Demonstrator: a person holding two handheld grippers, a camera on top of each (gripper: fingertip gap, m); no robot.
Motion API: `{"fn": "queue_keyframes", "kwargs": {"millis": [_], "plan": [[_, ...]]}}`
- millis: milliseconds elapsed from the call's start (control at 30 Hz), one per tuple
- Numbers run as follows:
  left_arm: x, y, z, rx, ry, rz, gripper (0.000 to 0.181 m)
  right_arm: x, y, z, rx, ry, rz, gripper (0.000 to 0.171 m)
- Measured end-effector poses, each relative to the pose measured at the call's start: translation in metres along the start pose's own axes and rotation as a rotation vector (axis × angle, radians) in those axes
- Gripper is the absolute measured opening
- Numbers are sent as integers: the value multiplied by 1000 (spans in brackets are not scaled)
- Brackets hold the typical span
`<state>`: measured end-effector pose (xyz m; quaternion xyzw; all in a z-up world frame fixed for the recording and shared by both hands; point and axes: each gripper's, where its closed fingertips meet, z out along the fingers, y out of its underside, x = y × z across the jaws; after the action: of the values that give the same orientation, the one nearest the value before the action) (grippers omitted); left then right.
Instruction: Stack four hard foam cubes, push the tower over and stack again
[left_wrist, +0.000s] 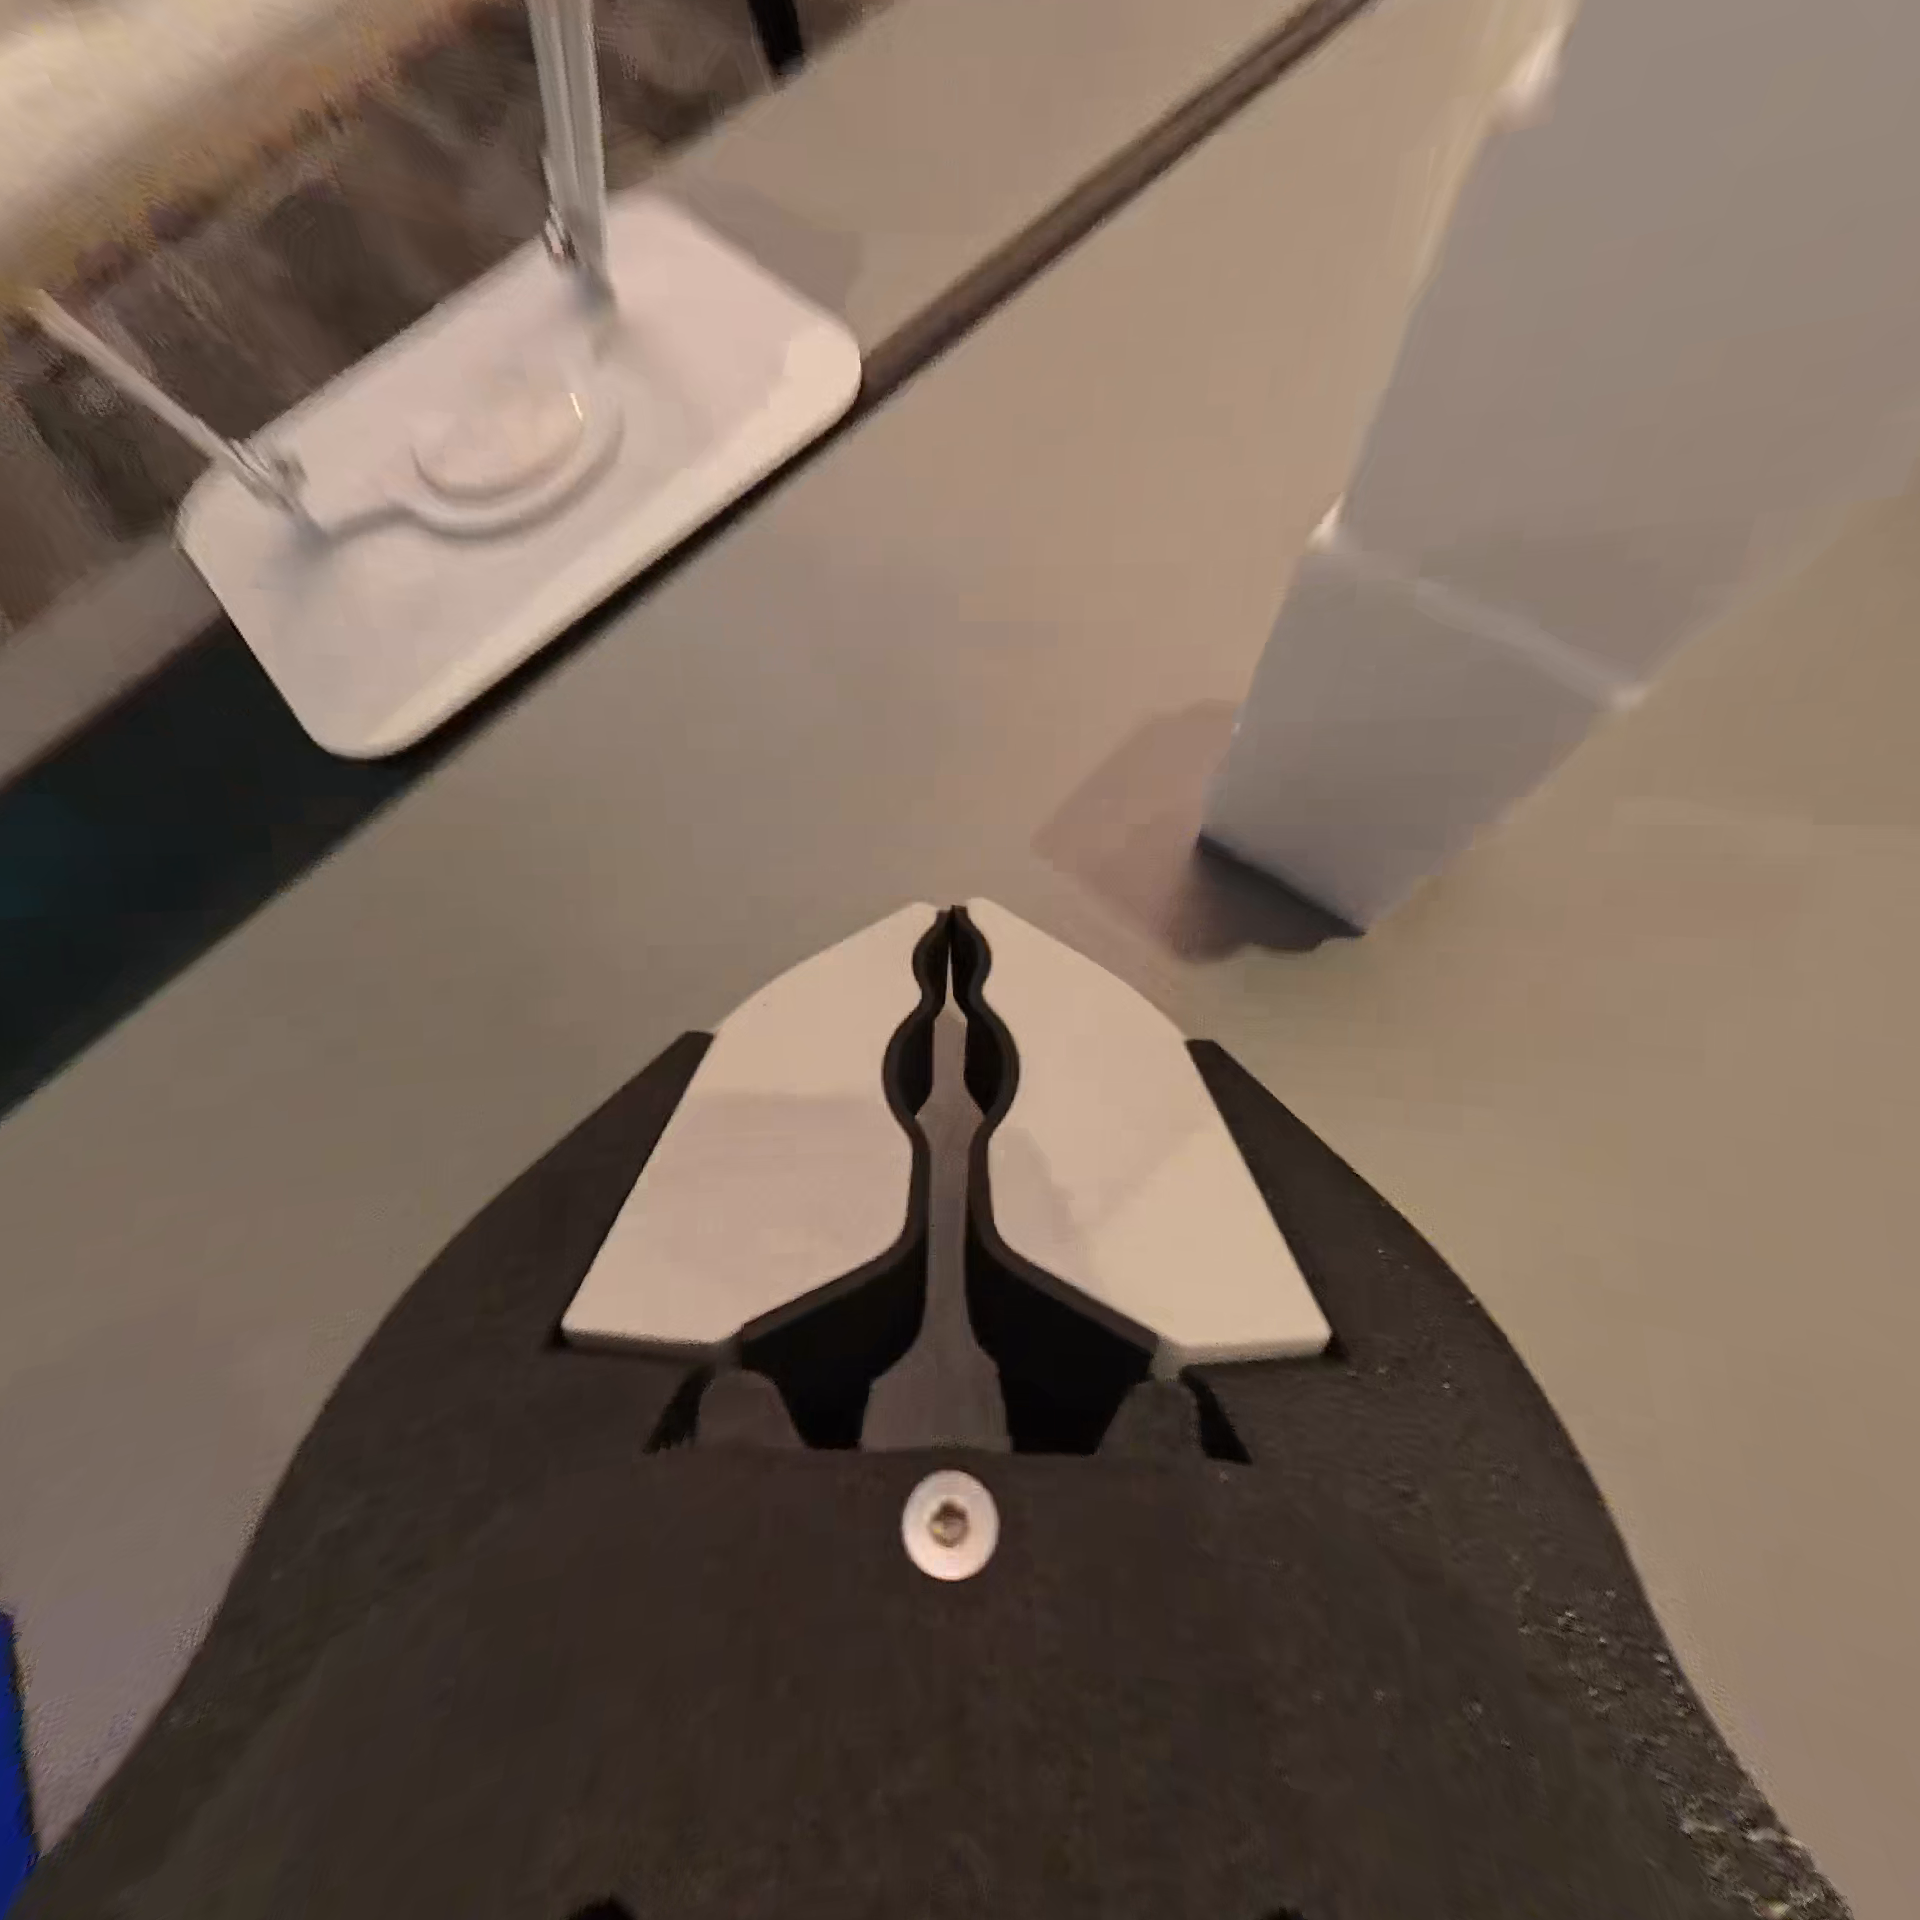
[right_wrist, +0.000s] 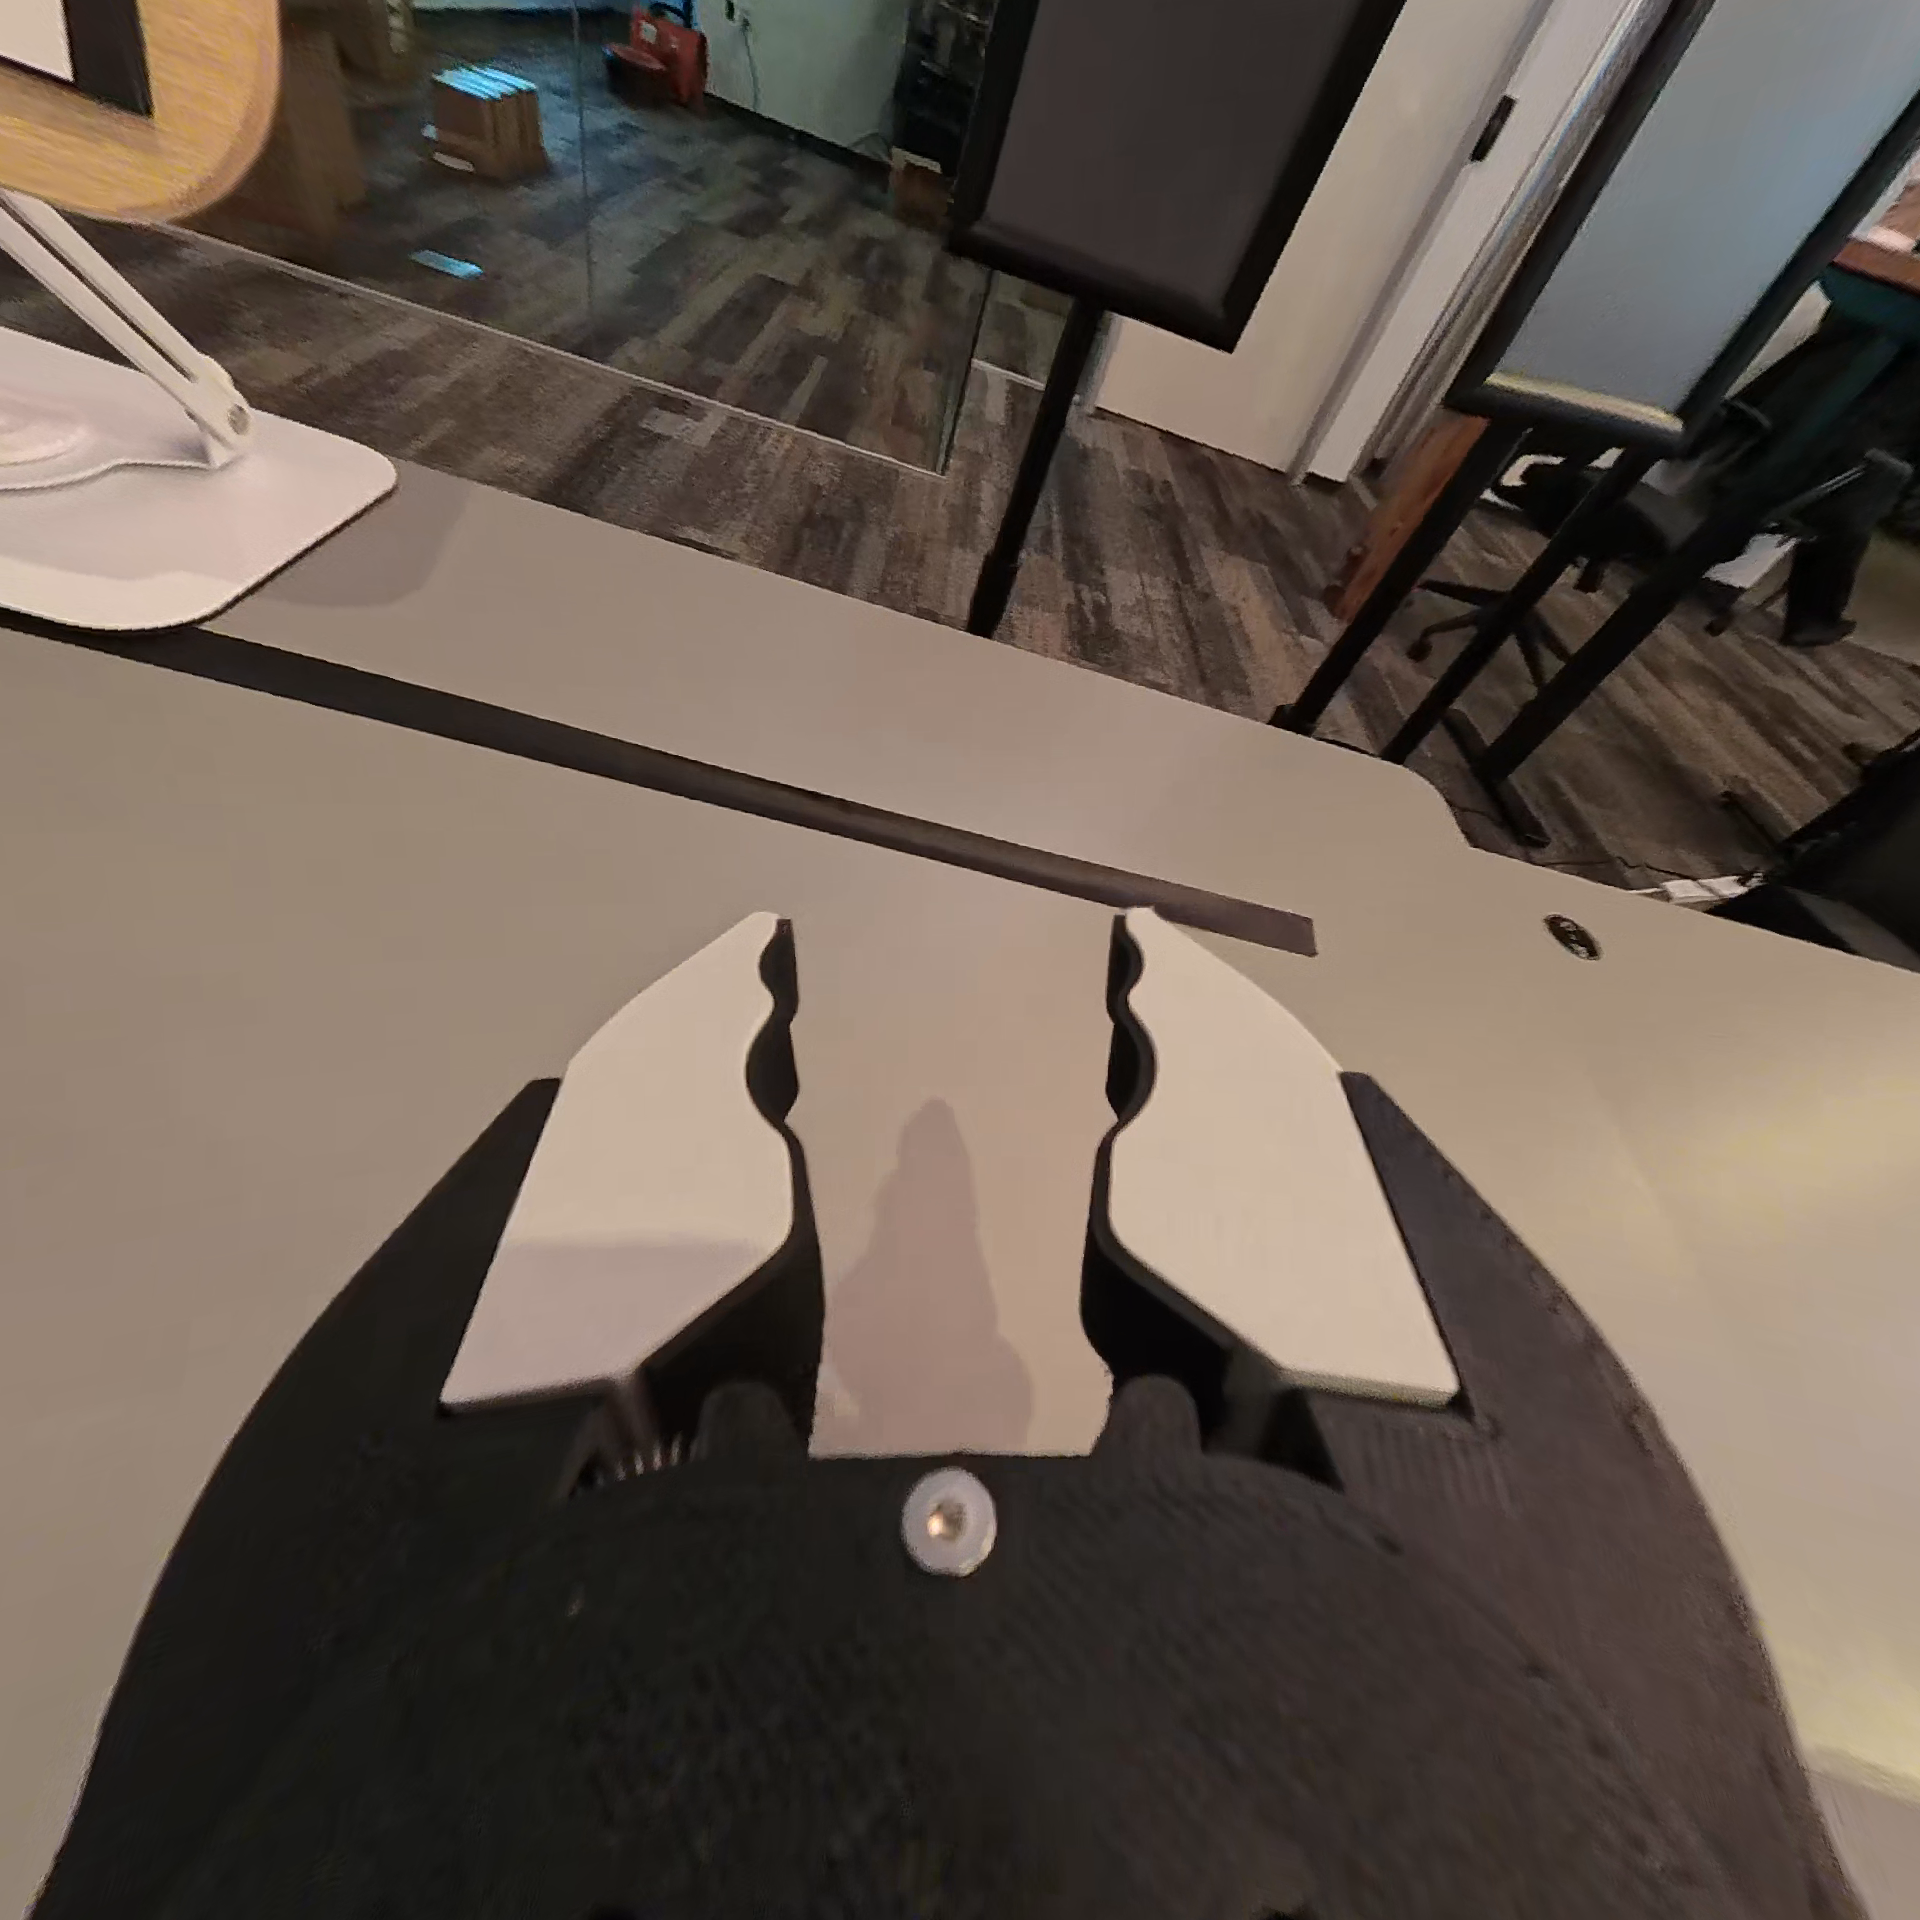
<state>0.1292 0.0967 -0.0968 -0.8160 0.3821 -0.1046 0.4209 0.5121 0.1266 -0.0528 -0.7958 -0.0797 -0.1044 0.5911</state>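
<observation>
My left gripper (left_wrist: 951, 914) is shut with its pads together and nothing between them. It is low over the grey table (left_wrist: 623, 935). A tower of white foam cubes (left_wrist: 1382, 727) stands just ahead and to its right, blurred, and runs up out of the frame. In the right wrist view my right gripper (right_wrist: 954, 925) has its fingers apart. The pale top of a white cube (right_wrist: 956, 1091) fills the space between them, and both pads lie against its sides. The tower does not show in this view.
A white stand base (left_wrist: 520, 499) with thin arms sits at the far left of the table and also shows in the right wrist view (right_wrist: 156, 520). A black strip (right_wrist: 727, 769) crosses the tabletop. Past the table's far edge are floor, a black-framed board (right_wrist: 1143, 156) and chairs. One gripper's finger ends stand about 40 centimeters off the other's.
</observation>
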Motion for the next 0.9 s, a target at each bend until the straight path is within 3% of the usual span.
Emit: {"fn": "queue_keyframes", "kwargs": {"millis": [100,233,567,833,867,900], "plan": [[1,12,10,-52,-13,-65,0,-1,7,4,-17,-36,49,59],[5,1,15,-71,-98,-10,0,-1,10,6,-17,-75,104,59],[61,-77,27,-88,-250,298,0,20,16,8,17,-157,350,59],[71,-113,20,-19,-307,304,0,75,14,-17,89,-106,406,60],[69,-114,18,8,-292,290,5,80,13,-21,101,-119,397,61],[64,-114,16,35,-289,251,22,83,11,-24,112,-150,391,60]]}}
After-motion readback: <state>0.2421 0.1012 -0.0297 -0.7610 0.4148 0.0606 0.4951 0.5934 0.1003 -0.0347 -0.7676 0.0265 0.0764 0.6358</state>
